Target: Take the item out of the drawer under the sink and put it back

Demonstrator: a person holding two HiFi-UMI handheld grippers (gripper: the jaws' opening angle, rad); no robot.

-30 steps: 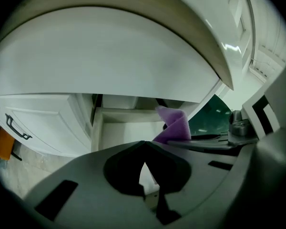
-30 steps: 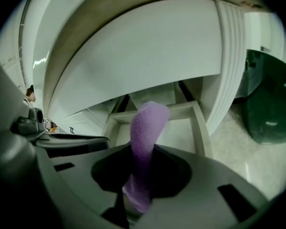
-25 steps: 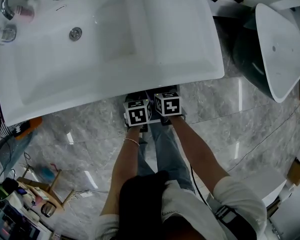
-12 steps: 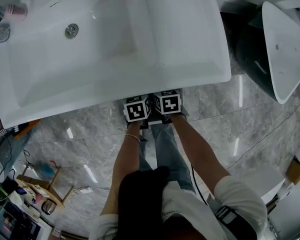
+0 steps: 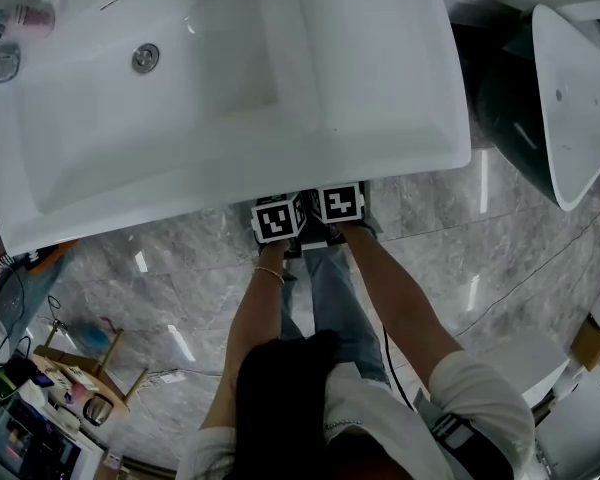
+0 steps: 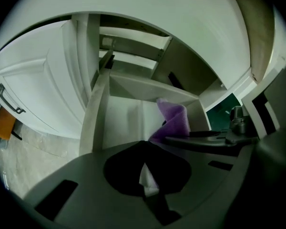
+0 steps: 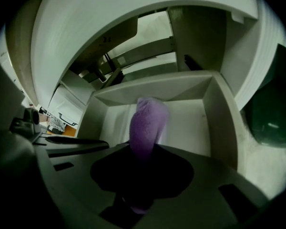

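A purple cloth [image 7: 148, 123] stands up between the jaws of my right gripper [image 7: 143, 152], over the open white drawer [image 7: 218, 118] under the sink [image 5: 220, 78]. The right jaws are opening, and the cloth still looks held between them. The left gripper view has the same cloth [image 6: 175, 120] to the right, above the drawer [image 6: 96, 116], with the right gripper's body [image 6: 205, 140] beside it. My left gripper [image 6: 145, 151] is shut with nothing in it. In the head view only the two marker cubes [image 5: 308, 212] show at the sink's front edge; jaws and drawer are hidden below it.
A white cabinet door with a dark handle [image 6: 9, 99] is left of the drawer. A white basin on a dark stand [image 5: 570, 88] stands to the right. Grey marble floor [image 5: 160, 268] lies below, with clutter [image 5: 70, 368] at lower left. A tap [image 5: 0, 3] sits at the sink's far left.
Both marker cubes have slid a little further under the sink's front edge, and the sink has shifted right in the head view.
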